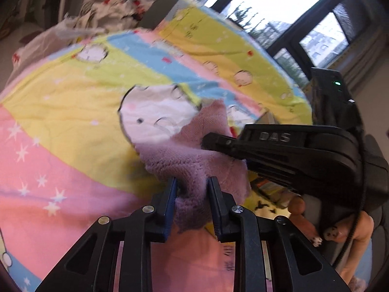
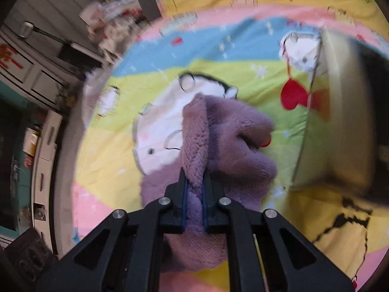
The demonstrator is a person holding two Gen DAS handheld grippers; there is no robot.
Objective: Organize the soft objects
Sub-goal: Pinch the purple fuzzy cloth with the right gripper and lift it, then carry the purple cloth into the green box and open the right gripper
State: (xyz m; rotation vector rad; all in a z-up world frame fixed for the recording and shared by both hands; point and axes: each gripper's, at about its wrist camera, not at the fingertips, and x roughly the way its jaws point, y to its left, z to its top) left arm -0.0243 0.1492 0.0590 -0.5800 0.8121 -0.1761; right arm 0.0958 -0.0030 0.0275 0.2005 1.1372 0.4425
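Observation:
A fluffy purple cloth [image 1: 184,160] lies bunched on a bright cartoon-print bedspread [image 1: 73,112]. In the left wrist view my left gripper [image 1: 192,182] is shut on a thick fold at the cloth's near edge. The right gripper [image 1: 206,142] comes in from the right, its tip buried in the same cloth, with a hand [image 1: 359,233] behind it. In the right wrist view my right gripper [image 2: 194,174] is shut on a raised ridge of the purple cloth [image 2: 233,146], which stands up between the pads. The rest of the cloth spreads in lumps over the bedspread [image 2: 243,56].
A heap of white printed fabric [image 1: 109,4] lies at the bed's far side. A window [image 1: 279,4] stands behind the bed. A pale boxy object [image 2: 340,121] sits on the bedspread to the right of the cloth. White cabinets [image 2: 36,73] line the left.

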